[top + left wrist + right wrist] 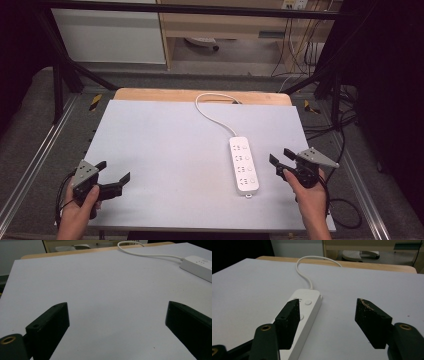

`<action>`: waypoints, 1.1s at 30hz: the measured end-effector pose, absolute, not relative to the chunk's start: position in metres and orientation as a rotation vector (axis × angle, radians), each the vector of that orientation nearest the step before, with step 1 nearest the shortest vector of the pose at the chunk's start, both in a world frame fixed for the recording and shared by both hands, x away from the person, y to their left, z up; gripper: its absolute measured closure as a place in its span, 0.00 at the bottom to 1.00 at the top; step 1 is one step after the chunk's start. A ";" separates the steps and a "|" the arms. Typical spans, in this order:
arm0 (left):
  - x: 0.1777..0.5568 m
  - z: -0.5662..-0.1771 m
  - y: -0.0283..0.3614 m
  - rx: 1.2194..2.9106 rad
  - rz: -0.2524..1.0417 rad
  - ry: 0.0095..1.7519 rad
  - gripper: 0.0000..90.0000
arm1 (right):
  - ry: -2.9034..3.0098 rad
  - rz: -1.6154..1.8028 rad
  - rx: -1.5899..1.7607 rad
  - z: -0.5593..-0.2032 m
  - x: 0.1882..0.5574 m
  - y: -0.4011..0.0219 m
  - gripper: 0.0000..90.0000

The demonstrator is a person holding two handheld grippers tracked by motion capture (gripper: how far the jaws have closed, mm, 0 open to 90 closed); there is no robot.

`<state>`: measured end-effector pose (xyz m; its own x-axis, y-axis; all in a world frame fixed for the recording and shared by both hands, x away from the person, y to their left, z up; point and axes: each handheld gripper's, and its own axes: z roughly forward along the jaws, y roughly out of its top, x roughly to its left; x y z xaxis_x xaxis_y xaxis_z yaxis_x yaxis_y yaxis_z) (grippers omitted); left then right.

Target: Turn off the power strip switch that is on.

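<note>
A white power strip (pixel 244 165) with several sockets and round buttons lies right of the table's middle, its white cord (pixel 212 111) looping to the far edge. My right gripper (pixel 280 157) is held just right of the strip, jaws apart with nothing between them. In the right gripper view the strip (pixel 308 306) runs under the left jaw and the gap (pixel 327 315) between the jaws holds only bare table. My left gripper (pixel 113 170) hovers open near the front left corner. The left gripper view has the strip's end (pixel 197 267) far off to the right.
The grey-white table top (pixel 165 145) lies over a wooden board (pixel 150 94) at the back. Metal frame rails (pixel 35 150) and dark cables (pixel 345 210) flank the table. A person's hands enter from the bottom edge.
</note>
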<state>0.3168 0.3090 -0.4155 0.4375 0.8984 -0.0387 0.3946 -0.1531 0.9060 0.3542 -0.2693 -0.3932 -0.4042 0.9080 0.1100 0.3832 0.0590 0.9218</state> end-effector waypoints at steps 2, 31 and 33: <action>0.317 -0.416 0.309 1.744 0.665 1.120 0.06 | 1.819 1.352 1.275 -0.390 0.357 -0.268 0.45; 0.318 -0.417 0.309 1.754 0.665 1.127 0.06 | 1.873 1.363 1.287 -0.387 0.378 -0.253 0.16; 0.318 -0.417 0.309 1.754 0.667 1.127 0.06 | 1.874 1.362 1.287 -0.387 0.380 -0.251 0.13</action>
